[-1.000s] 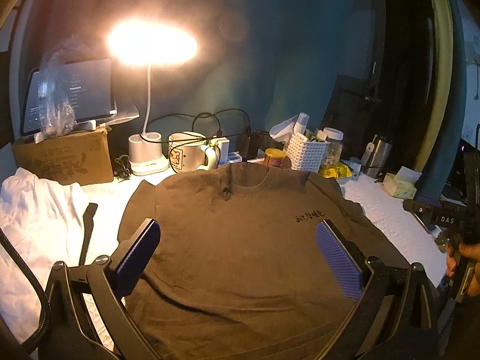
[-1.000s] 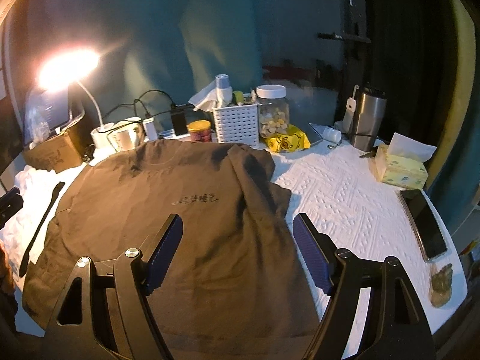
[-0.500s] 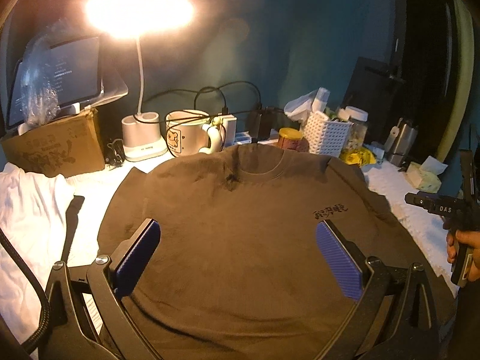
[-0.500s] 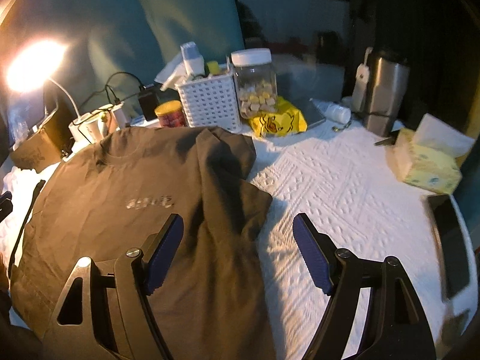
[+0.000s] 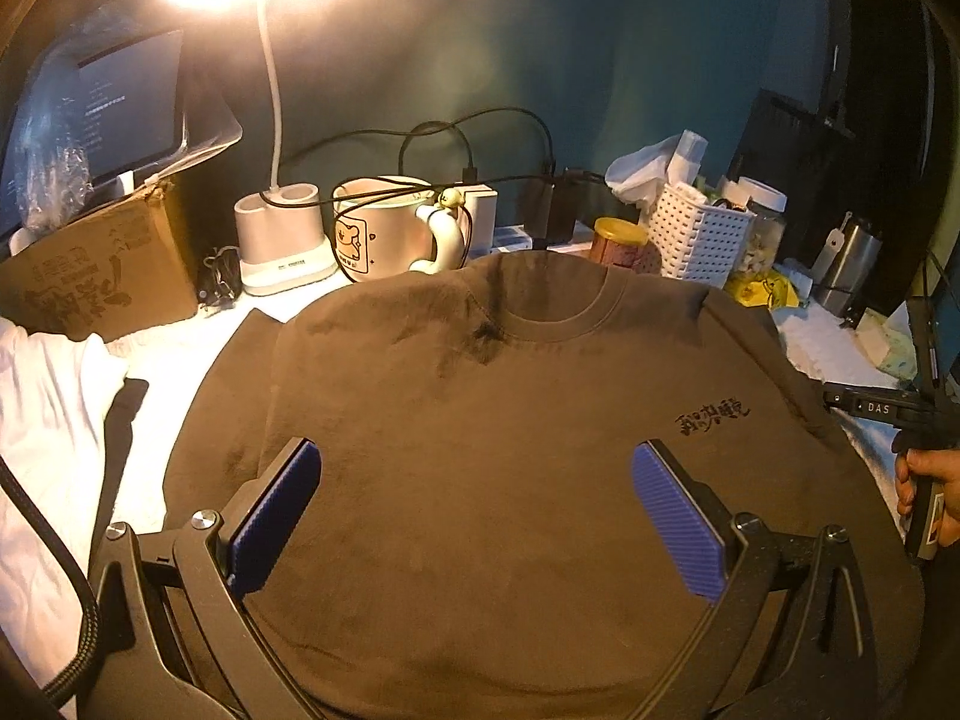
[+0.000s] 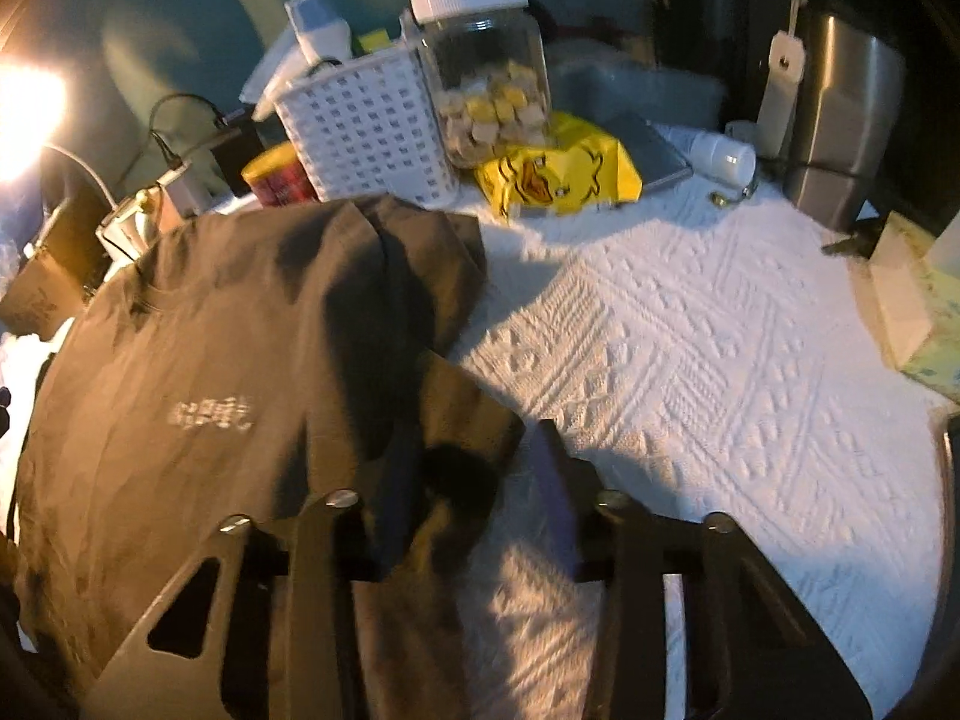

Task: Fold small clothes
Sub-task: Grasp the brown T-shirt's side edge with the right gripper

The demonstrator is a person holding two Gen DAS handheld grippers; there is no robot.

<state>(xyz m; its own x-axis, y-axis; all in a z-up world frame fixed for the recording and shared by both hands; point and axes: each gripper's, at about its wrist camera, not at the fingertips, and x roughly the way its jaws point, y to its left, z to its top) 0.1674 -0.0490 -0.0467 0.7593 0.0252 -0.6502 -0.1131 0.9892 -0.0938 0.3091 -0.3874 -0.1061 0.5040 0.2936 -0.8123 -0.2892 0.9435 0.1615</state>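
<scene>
A brown T-shirt (image 5: 480,450) with a small black print lies front up on the white table cover (image 6: 690,348). It also shows in the right wrist view (image 6: 198,372), its right sleeve folded over. My left gripper (image 5: 474,504) is open and empty, hovering above the shirt's chest. My right gripper (image 6: 474,492) has its jaws partly closed around the edge of the folded right sleeve (image 6: 462,420). The grip itself is blurred and in shadow. The right gripper also shows at the right edge of the left wrist view (image 5: 900,414).
Along the back stand a lit desk lamp (image 5: 282,240), a mug (image 5: 384,234), a cardboard box (image 5: 96,276), a white basket (image 6: 366,132), a jar (image 6: 486,66), a yellow packet (image 6: 558,174) and a steel tumbler (image 6: 840,114). A white garment (image 5: 42,420) lies at left, a tissue box (image 6: 918,312) at right.
My right gripper has moved down and forward to the folded sleeve edge and its jaws have narrowed around it. My left gripper has moved forward over the shirt, still open.
</scene>
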